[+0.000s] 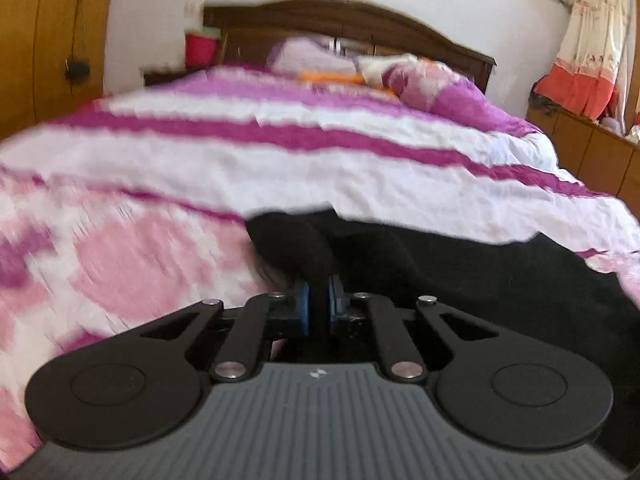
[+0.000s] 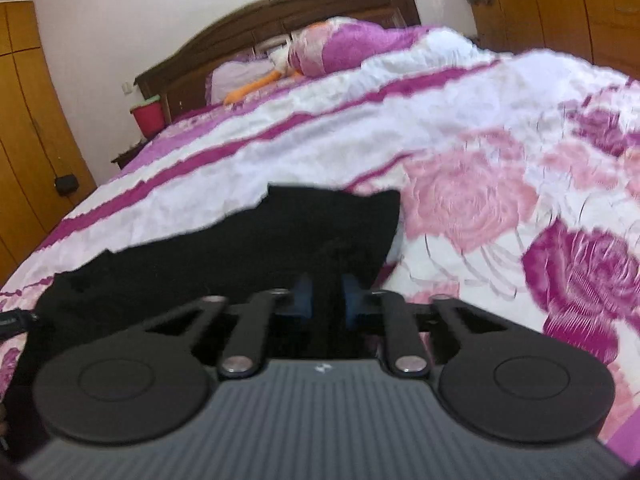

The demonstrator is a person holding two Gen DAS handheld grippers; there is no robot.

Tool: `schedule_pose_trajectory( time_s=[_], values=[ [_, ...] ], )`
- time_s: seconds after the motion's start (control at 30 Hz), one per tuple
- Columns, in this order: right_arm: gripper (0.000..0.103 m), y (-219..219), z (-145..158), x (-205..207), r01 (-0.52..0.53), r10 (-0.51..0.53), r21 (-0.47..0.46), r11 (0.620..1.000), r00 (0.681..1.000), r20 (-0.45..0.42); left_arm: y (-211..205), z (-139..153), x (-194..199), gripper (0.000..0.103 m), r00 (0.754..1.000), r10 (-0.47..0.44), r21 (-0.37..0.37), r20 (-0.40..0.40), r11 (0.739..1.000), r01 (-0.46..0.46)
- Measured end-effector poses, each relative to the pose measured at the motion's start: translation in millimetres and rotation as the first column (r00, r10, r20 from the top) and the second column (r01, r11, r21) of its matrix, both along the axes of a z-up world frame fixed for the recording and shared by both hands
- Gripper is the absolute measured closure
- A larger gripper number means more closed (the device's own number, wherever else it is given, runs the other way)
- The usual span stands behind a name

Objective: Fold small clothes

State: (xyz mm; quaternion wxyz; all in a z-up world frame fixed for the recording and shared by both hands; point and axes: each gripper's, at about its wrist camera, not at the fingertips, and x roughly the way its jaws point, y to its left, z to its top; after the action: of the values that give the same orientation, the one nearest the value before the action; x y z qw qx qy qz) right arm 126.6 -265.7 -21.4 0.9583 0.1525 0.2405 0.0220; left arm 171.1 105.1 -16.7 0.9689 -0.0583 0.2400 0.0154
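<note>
Nearest to us, the left gripper (image 1: 319,300) is pinching a bunched corner of the black garment (image 1: 460,276), its blue pads (image 1: 303,304) drawn narrow with dark cloth running between them. We are seeing the same on the other side: the right gripper (image 2: 327,300) is closing tight on black fabric at the near edge of the black garment (image 2: 256,248), blue pads (image 2: 351,300) nearly meeting around it. Between the two grips the cloth is lying spread across the flowered pink-and-white bedspread (image 2: 460,200), near the foot of the bed, well apart from the pillows (image 2: 344,46) by the headboard (image 1: 348,20). We are judging the step as taking both near corners for a fold. Doing it well is meaning lifting both corners together and level, keeping the edge taut between them, carrying it over toward the far edge, and laying it flat without dragging the bedspread.
</note>
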Motion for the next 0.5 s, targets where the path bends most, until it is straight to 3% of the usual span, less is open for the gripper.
schedule_pose_trajectory(
  time_s=[0.07, 0.17, 0.33, 0.47, 0.5],
  values=[
    [0.088, 4, 8, -5, -0.014, 0.014, 0.006, 1.0, 0.998, 0.055, 10, 4, 2, 0.093, 0.999, 0.036, 0.031, 0.021, 0.999, -0.037],
    [0.088, 13, 15, -6, -0.021, 0.02, 0.006, 1.0, 0.995, 0.095, 29, -4, 15, 0.093, 0.998, 0.062, -0.019, -0.032, 0.998, -0.063],
    [0.086, 25, -3, 10, 0.132, -0.141, -0.209, 0.969, 0.99, -0.031, 32, -21, 25, 0.091, 0.995, 0.054, -0.014, -0.084, 0.998, -0.055],
    [0.086, 5, -7, 5, 0.129, -0.139, -0.136, 0.982, 0.988, -0.062, 38, -17, 23, 0.081, 0.996, 0.044, -0.041, -0.072, 0.998, -0.047],
    [0.086, 1, -3, 3, 0.131, -0.139, -0.121, 0.984, 0.988, -0.065, 41, -15, 22, 0.074, 0.997, 0.049, -0.064, -0.065, 0.997, -0.054]
  ],
)
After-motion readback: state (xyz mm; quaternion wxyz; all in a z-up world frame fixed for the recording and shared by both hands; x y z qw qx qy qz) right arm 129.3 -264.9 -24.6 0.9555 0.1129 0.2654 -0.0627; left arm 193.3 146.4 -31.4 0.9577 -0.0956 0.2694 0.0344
